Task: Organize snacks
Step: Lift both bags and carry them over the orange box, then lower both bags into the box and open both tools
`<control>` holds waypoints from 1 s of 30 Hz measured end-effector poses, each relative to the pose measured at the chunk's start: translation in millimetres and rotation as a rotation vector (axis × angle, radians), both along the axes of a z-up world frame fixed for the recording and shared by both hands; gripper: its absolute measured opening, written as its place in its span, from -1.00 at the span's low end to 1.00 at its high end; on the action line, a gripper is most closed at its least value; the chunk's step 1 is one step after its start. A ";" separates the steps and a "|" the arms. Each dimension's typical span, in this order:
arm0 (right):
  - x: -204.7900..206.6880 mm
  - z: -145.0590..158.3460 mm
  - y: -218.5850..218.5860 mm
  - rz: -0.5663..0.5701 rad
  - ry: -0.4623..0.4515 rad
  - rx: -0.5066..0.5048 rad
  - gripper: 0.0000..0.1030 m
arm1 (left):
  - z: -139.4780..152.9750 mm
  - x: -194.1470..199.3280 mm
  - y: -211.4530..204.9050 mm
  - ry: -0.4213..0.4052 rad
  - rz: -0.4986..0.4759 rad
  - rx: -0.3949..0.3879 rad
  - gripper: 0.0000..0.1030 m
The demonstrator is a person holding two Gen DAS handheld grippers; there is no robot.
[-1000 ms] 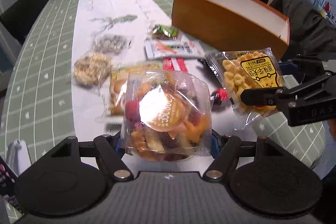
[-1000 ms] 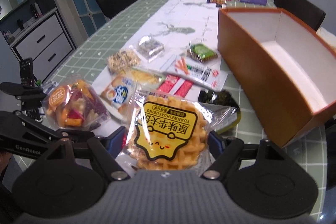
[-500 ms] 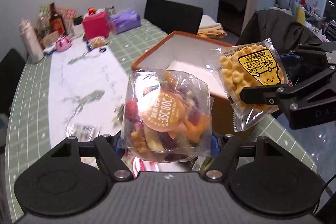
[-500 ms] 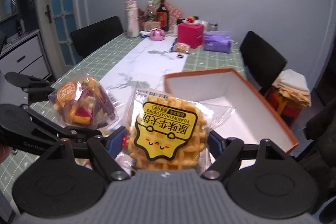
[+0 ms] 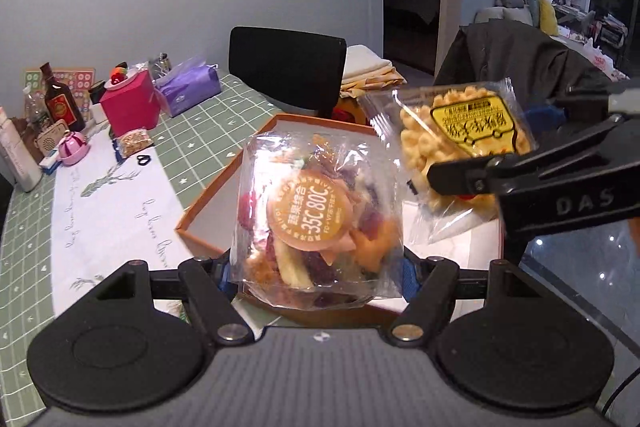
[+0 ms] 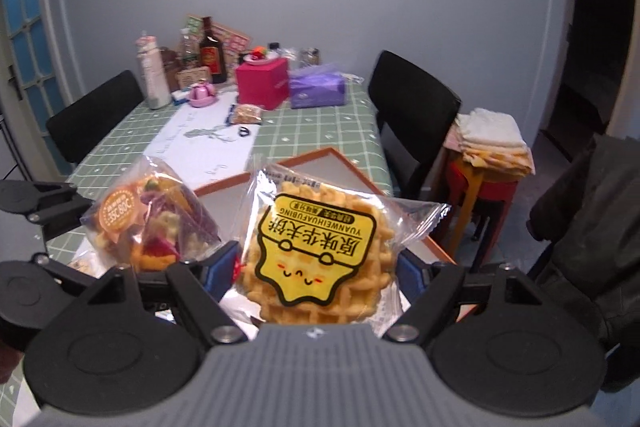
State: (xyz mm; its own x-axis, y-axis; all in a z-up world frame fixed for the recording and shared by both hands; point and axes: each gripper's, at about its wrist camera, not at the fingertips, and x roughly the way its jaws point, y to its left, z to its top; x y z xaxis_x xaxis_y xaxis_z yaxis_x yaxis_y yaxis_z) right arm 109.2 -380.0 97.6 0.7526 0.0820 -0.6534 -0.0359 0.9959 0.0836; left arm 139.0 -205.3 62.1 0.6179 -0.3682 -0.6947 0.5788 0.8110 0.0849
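Above the open orange box (image 5: 208, 205), two snack packets hang in the air, each caught in its own tongs. Between the blue pads of the left gripper (image 5: 316, 267) sits a clear bag of mixed dried fruit (image 5: 316, 215) with a round orange label; the pads press its two sides, so the tongs are clenched on it. The right gripper (image 6: 318, 269) grasps a waffle packet (image 6: 320, 251) with a yellow label in the same way, pads against both edges. From the right wrist, the fruit bag (image 6: 148, 223) is just beside the waffle, to its left; from the left wrist, the waffle (image 5: 452, 143) is up and to the right. Both packets are over the box's white inside, though how high above it is hard to judge through the fisheye. The box rests on a green checked tablecloth (image 6: 320, 123) beside a white runner (image 5: 108, 203). At the table's far end stand a red box (image 6: 262, 83), a purple tissue pack (image 6: 318, 87), a dark bottle (image 6: 208, 51) and a pink trinket (image 6: 202, 94). Black chairs (image 6: 412, 107) stand around the table.
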 end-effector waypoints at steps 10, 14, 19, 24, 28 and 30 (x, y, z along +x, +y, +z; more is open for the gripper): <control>22.0 -35.4 -27.6 -0.104 0.041 0.014 0.51 | -28.6 21.0 -27.8 -0.004 -0.009 0.012 0.61; 27.8 -44.6 -23.4 -0.085 0.059 0.004 0.51 | -38.8 25.3 -34.5 -0.002 -0.023 0.046 0.61; 39.2 -58.5 -19.8 -0.090 0.090 -0.008 0.51 | -55.0 33.3 -38.5 0.032 -0.024 0.087 0.61; 45.2 -72.0 -14.3 -0.058 0.126 -0.046 0.51 | -70.7 35.2 -45.5 0.052 -0.050 0.145 0.61; 45.8 -77.7 -13.5 -0.031 0.150 -0.052 0.51 | -78.1 34.9 -48.0 0.072 -0.078 0.187 0.61; 46.5 -79.0 -13.1 -0.025 0.157 -0.055 0.51 | -80.6 34.3 -50.2 0.074 -0.093 0.210 0.62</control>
